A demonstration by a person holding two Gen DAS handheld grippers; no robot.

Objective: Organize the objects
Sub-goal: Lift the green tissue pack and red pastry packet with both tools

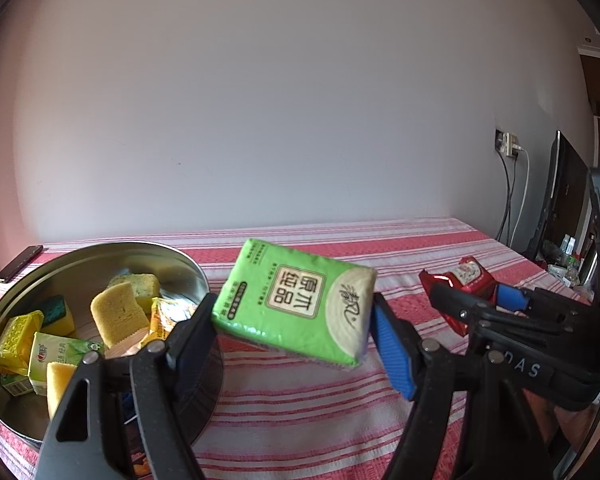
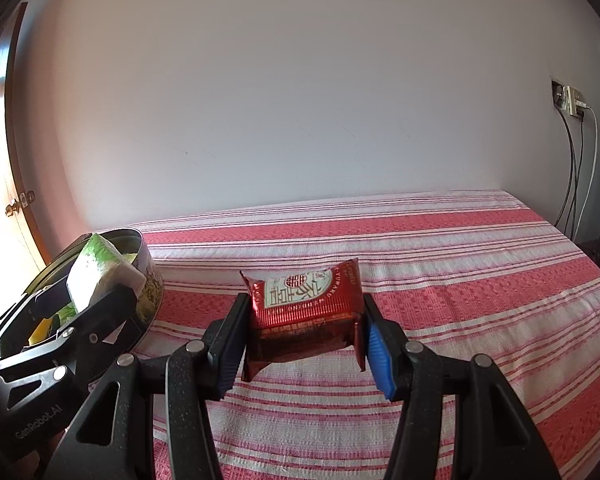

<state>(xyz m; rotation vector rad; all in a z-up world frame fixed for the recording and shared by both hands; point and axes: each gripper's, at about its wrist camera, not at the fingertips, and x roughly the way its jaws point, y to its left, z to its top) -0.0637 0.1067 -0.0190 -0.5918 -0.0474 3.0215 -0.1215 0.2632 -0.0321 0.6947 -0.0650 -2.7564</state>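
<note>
1. Green tissue pack sits tilted between the left gripper's fingers, clamped at both ends and lifted off the striped cloth.
2. Left of that gripper stands a round metal tin holding sponges and small packets.
3. Red snack packet is pinched between the right gripper's pads, above the cloth.
4. A dark phone-like bar lies beyond the tin.
</note>
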